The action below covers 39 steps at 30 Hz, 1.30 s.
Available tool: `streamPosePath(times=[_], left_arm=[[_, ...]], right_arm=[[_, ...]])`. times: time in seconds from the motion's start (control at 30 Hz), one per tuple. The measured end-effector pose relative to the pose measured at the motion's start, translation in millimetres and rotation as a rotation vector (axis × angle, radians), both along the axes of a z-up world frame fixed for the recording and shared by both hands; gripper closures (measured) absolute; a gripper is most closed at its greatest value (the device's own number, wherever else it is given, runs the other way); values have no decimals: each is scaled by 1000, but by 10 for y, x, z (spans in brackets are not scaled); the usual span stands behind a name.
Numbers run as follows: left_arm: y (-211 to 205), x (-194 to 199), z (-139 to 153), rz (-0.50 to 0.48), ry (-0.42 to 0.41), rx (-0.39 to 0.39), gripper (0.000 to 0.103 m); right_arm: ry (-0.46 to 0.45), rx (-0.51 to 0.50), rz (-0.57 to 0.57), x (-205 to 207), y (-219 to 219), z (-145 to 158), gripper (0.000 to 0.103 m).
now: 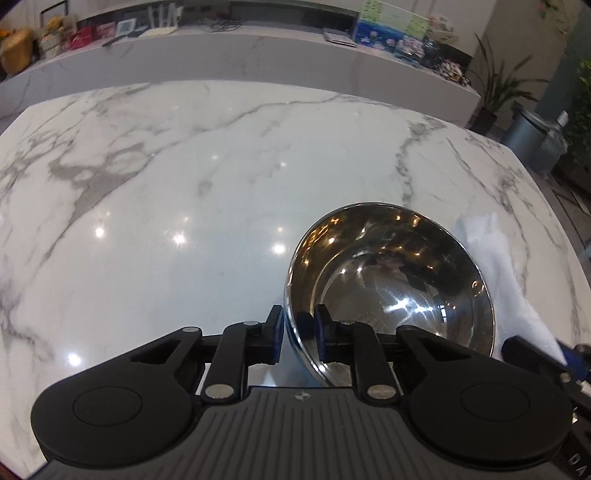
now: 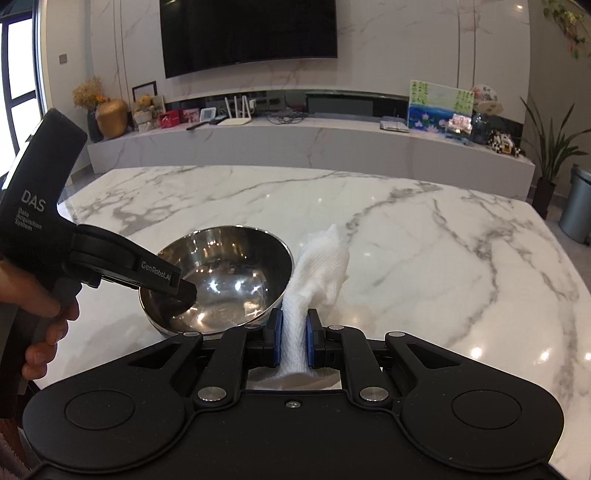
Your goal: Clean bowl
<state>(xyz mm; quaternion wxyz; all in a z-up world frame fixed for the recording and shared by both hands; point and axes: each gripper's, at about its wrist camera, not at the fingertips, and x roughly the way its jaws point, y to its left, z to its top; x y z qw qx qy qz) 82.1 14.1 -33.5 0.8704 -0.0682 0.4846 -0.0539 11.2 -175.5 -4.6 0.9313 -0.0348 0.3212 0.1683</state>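
White paper towel [image 2: 295, 332] sits pinched between the blue pads of the right gripper [image 2: 293, 341], its loose end flopping forward over the marble tabletop [image 2: 424, 258]. Just to its left the steel bowl [image 2: 218, 280] is tipped up off the marble, toward the near edge of the tabletop, mouth facing the towel side. The left gripper [image 1: 298, 334] has its jaws closed on the bowl's near rim, one pad outside the wall and one inside.

Only the right wrist view shows the person's left hand [image 2: 48, 325] wrapped round that tool's handle, with the finger reaching down into the bowl. The left wrist view instead looks straight into the polished hollow, where reflections make the bottom hard to read; there the towel [image 1: 495, 258] is only a blurred white strip past the bowl's far side, and the right gripper is cut off at the frame's corner.

Farther back stands a long marble console [image 2: 295, 147] with small ornaments, too small to name, and a dark screen [image 2: 247, 33] on the wall.
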Motion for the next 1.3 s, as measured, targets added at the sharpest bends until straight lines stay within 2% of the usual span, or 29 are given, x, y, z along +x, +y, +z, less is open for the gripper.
streamPosePath(times=[0.1, 0.23, 0.3, 0.37, 0.57, 0.77, 0.97, 1.1, 1.17, 1.27, 1.3], left_arm=[[50, -46, -24, 27, 32, -28, 69], [58, -80, -29, 27, 61, -39, 69], [41, -86, -28, 14, 67, -42, 74], [15, -81, -18, -2, 58, -27, 78], [-56, -2, -8, -46, 19, 29, 78], [-35, 7, -7, -23, 17, 21, 78], [57, -63, -27, 20, 51, -29, 62], [78, -103, -27, 33, 74, -62, 61], [60, -106, -20, 28, 75, -51, 62], [13, -89, -10, -4, 70, -29, 75], [0, -83, -9, -13, 66, -21, 76]], right_arm=[[11, -3, 7, 1, 9, -30, 91], [31, -6, 20, -7, 43, -82, 91], [43, -10, 32, -24, 73, -111, 91], [56, -14, 47, -47, 108, -139, 91], [89, -32, 114, -139, 229, -186, 91], [97, -40, 89, -121, 197, -205, 92], [37, -27, 33, -79, 58, -99, 92], [-15, -20, 30, -50, -2, -3, 92], [-30, -19, 47, -40, -2, 22, 92], [-34, -23, 71, -32, 18, 23, 92], [-30, -25, 76, -29, 27, 14, 92]])
